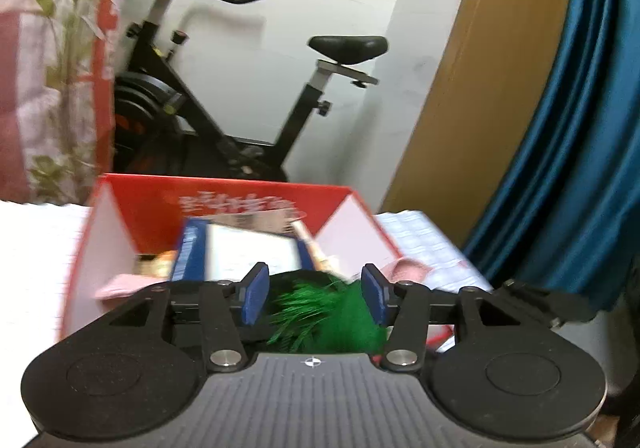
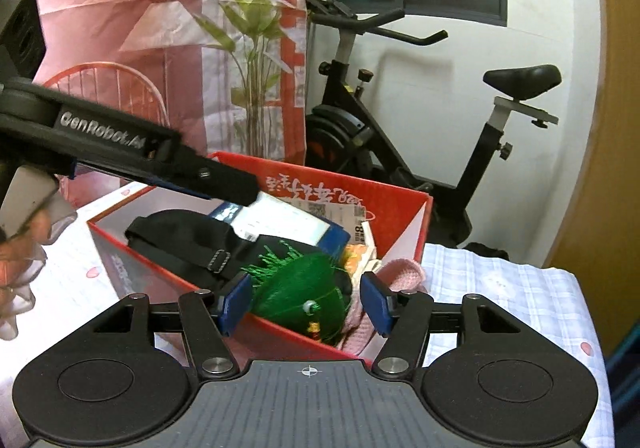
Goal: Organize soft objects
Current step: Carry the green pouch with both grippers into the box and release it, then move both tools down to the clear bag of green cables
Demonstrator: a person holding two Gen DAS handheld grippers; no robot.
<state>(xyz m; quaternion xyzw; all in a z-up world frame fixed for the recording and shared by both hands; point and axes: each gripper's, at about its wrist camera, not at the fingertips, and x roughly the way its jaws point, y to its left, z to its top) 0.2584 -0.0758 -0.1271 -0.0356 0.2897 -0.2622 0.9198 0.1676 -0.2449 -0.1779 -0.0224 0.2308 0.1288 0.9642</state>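
In the left wrist view, the left hand-held gripper (image 1: 315,298) hangs over the near edge of a red box (image 1: 224,193) that stands on a desk (image 1: 36,248) with a pale cloth. Its blue pads (image 1: 253,294) stand partly apart, gripping nothing. A green fringed soft toy (image 1: 332,318) lies in the box below and between them, and the pads do not press on it. Behind the toy lie a blue-edged white book (image 1: 240,252) and a pink cloth (image 1: 408,270) at the box's right side. An exercise bike (image 1: 256,95) stands against the wall beyond.

In the right wrist view, the right hand-held gripper (image 2: 306,302) also stands partly apart and empty above the box's (image 2: 404,203) near corner. The green toy (image 2: 300,288) sits between the pads without touching them. A black strap bag (image 2: 180,240) lies in the left of the box, the pink cloth (image 2: 400,276) on the right. The left hand-held gripper (image 2: 224,181) reaches in from the left over the box's far side, and a hand (image 2: 20,248) holds it.
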